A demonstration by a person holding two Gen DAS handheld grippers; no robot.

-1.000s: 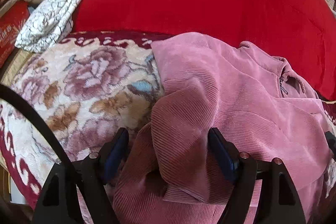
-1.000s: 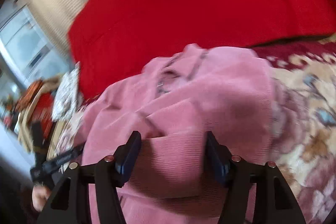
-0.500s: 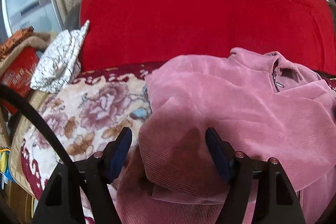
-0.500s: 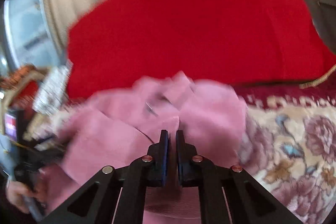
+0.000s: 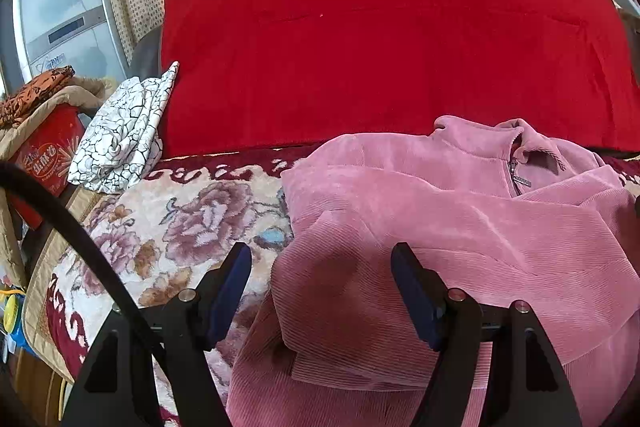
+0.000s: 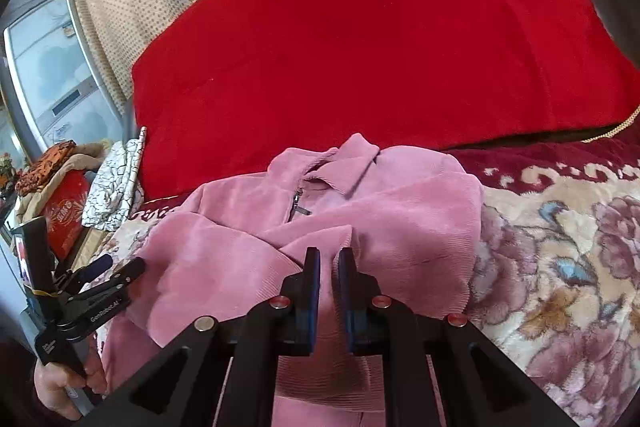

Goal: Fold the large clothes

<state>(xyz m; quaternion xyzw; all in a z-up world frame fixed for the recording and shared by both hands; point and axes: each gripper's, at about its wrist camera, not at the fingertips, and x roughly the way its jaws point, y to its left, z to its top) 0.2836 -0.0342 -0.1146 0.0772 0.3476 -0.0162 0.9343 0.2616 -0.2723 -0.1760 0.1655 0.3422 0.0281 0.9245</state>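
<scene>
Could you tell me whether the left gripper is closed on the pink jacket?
No, the left gripper stands wide open above the pink jacket, its two fingers well apart with nothing pinched between them.

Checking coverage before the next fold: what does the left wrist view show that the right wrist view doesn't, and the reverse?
Left wrist only: its own open left gripper over the pink jacket edge. Right wrist only: the nearly shut right gripper, the person's left hand, and floral blanket right of the jacket. Both: jacket collar and zipper, red cushion, patterned white cloth.
</scene>
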